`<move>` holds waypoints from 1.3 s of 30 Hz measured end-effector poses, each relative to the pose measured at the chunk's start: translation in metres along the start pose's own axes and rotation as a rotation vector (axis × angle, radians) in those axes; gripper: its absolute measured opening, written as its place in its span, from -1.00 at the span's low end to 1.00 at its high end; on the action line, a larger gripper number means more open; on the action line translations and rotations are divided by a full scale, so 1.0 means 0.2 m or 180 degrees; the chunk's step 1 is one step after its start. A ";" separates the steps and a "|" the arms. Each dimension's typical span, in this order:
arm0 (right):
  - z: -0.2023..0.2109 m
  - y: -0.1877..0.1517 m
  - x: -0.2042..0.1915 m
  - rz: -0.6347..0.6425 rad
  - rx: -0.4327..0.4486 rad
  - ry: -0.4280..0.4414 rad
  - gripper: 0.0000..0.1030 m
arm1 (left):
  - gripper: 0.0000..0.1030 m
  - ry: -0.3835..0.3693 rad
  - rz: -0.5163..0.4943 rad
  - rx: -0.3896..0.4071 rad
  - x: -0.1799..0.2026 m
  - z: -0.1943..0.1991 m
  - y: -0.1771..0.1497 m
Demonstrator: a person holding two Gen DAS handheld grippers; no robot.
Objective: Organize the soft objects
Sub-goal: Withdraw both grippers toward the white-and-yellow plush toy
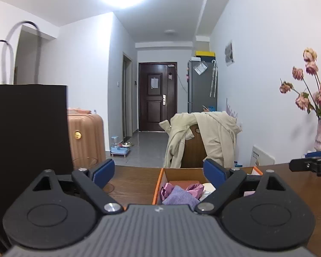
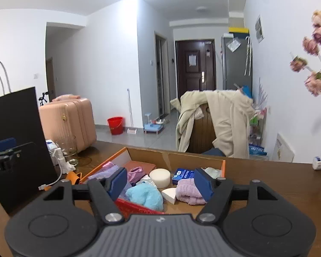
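Currently between items: left gripper [image 1: 158,171] and right gripper [image 2: 159,182] both spread, empty, above cardboard box [image 2: 173,155]; next, select a stray soft piece.

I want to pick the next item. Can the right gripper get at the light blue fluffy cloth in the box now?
Probably yes: the right gripper is open and empty, and the blue cloth lies uncovered on top in the box, just ahead.
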State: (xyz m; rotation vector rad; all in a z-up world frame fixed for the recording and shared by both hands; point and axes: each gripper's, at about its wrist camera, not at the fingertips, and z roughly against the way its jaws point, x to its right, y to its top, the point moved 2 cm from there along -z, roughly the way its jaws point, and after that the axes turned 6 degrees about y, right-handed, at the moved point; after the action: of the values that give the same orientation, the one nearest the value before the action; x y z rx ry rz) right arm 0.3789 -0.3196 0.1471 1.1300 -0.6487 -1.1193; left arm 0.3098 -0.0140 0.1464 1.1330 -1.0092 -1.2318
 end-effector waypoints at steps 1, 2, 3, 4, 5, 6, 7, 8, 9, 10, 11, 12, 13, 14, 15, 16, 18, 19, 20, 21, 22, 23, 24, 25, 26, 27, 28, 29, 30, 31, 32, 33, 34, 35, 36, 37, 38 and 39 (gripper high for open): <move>0.04 -0.01 -0.02 0.0013 0.0030 0.0000 0.37 | 0.81 0.0004 0.0002 0.0020 0.00 0.04 0.00; 0.08 -0.02 -0.04 0.0026 0.0073 -0.0005 0.38 | 0.84 0.0004 0.0005 0.0044 0.00 0.08 0.01; 0.13 -0.03 -0.07 0.0044 0.0125 -0.0009 0.42 | 0.86 0.0005 0.0005 0.0068 0.00 0.12 0.00; 0.17 -0.05 -0.09 0.0074 0.0166 -0.0019 0.46 | 0.89 0.0006 0.0002 0.0087 0.00 0.15 0.00; 0.21 -0.07 -0.11 0.0085 0.0206 -0.0048 0.51 | 0.90 0.0014 0.0006 0.0102 0.00 0.20 -0.02; 0.26 -0.11 -0.14 0.0085 0.0258 -0.0066 0.54 | 0.91 0.0014 0.0001 0.0109 -0.01 0.24 -0.05; 0.30 -0.14 -0.17 0.0084 0.0290 -0.0058 0.58 | 0.92 0.0018 -0.0005 0.0112 -0.01 0.28 -0.07; 0.34 -0.18 -0.19 0.0067 0.0320 -0.0048 0.58 | 0.93 0.0029 0.0008 0.0116 -0.01 0.33 -0.10; 0.37 -0.21 -0.21 0.0058 0.0352 -0.0050 0.58 | 0.94 0.0027 0.0015 0.0119 -0.02 0.38 -0.12; 0.41 -0.25 -0.24 0.0077 0.0382 -0.0062 0.59 | 0.95 0.0022 0.0020 0.0117 -0.03 0.43 -0.15; 0.45 -0.29 -0.27 0.0087 0.0402 -0.0089 0.60 | 0.95 0.0022 0.0042 0.0112 -0.03 0.48 -0.17; 0.49 -0.33 -0.29 0.0081 0.0432 -0.0129 0.61 | 0.96 0.0008 0.0066 0.0107 -0.03 0.53 -0.20; 0.52 -0.37 -0.32 0.0072 0.0461 -0.0145 0.64 | 0.97 0.0000 0.0092 0.0099 -0.04 0.57 -0.22; 0.55 -0.42 -0.34 0.0061 0.0483 -0.0159 0.64 | 0.99 -0.0007 0.0117 0.0110 -0.05 0.62 -0.25; 0.58 -0.47 -0.37 0.0082 0.0492 -0.0175 0.64 | 1.00 -0.0003 0.0129 0.0138 -0.06 0.66 -0.28; 0.61 -0.51 -0.39 0.0120 0.0502 -0.0193 0.65 | 1.00 0.0012 0.0140 0.0155 -0.06 0.70 -0.31; 0.64 -0.59 -0.45 0.0194 0.0506 -0.0261 0.66 | 1.00 0.0015 0.0110 0.0133 -0.07 0.74 -0.35; 0.65 -0.63 -0.48 0.0206 0.0479 -0.0301 0.66 | 1.00 0.0010 0.0100 0.0099 -0.08 0.76 -0.37; 0.66 -0.66 -0.49 0.0198 0.0447 -0.0328 0.66 | 1.00 -0.0008 0.0089 0.0063 -0.09 0.76 -0.39; 0.66 -0.68 -0.50 0.0182 0.0417 -0.0341 0.66 | 1.00 -0.0024 0.0079 0.0023 -0.09 0.76 -0.40; 0.66 -0.71 -0.51 0.0159 0.0388 -0.0350 0.66 | 1.00 -0.0030 0.0088 -0.0001 -0.10 0.75 -0.41; 0.66 -0.73 -0.51 0.0143 0.0358 -0.0362 0.66 | 1.00 -0.0050 0.0084 -0.0029 -0.09 0.74 -0.42; 0.64 -0.74 -0.52 0.0138 0.0313 -0.0378 0.66 | 1.00 -0.0063 0.0077 -0.0048 -0.08 0.73 -0.42; 0.63 -0.76 -0.51 0.0132 0.0270 -0.0392 0.66 | 1.00 -0.0073 0.0082 -0.0060 -0.08 0.72 -0.43; 0.62 -0.77 -0.50 0.0127 0.0232 -0.0416 0.66 | 1.00 -0.0084 0.0088 -0.0078 -0.08 0.70 -0.44; 0.61 -0.78 -0.50 0.0118 0.0215 -0.0435 0.66 | 1.00 -0.0081 0.0105 -0.0105 -0.07 0.68 -0.44; 0.59 -0.78 -0.48 0.0092 0.0195 -0.0446 0.65 | 1.00 -0.0069 0.0134 -0.0129 -0.07 0.67 -0.45; 0.57 -0.78 -0.47 0.0060 0.0170 -0.0450 0.65 | 1.00 -0.0067 0.0165 -0.0166 -0.06 0.64 -0.46; 0.55 -0.79 -0.45 0.0025 0.0153 -0.0445 0.63 | 1.00 -0.0076 0.0174 -0.0218 -0.04 0.62 -0.47; 0.53 -0.79 -0.43 -0.0001 0.0141 -0.0440 0.63 | 1.00 -0.0085 0.0167 -0.0266 -0.03 0.58 -0.48; 0.51 -0.78 -0.42 -0.0017 0.0121 -0.0439 0.62 | 1.00 -0.0091 0.0157 -0.0291 -0.02 0.56 -0.49; 0.48 -0.78 -0.40 -0.0018 0.0101 -0.0437 0.62 | 1.00 -0.0098 0.0141 -0.0311 0.01 0.53 -0.50; 0.46 -0.78 -0.38 -0.0021 0.0093 -0.0442 0.61 | 1.00 -0.0105 0.0134 -0.0321 0.02 0.50 -0.51; 0.43 -0.77 -0.36 -0.0023 0.0083 -0.0446 0.60 | 1.00 -0.0120 0.0135 -0.0332 0.04 0.48 -0.52; 0.40 -0.76 -0.34 -0.0026 0.0074 -0.0447 0.59 | 1.00 -0.0137 0.0134 -0.0353 0.06 0.44 -0.53; 0.37 -0.76 -0.32 -0.0036 0.0063 -0.0455 0.56 | 1.00 -0.0162 0.0136 -0.0369 0.08 0.42 -0.54; 0.34 -0.75 -0.29 -0.0047 0.0048 -0.0468 0.52 | 1.00 -0.0191 0.0144 -0.0382 0.11 0.38 -0.54; 0.29 -0.74 -0.26 -0.0066 0.0017 -0.0485 0.49 | 1.00 -0.0213 0.0144 -0.0410 0.13 0.34 -0.54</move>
State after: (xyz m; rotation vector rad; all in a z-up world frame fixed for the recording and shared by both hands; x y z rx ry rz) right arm 0.2575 -0.2949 0.0348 1.0649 -0.7599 -1.2303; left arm 0.2256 -0.0455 0.0506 0.9700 -0.9855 -1.2869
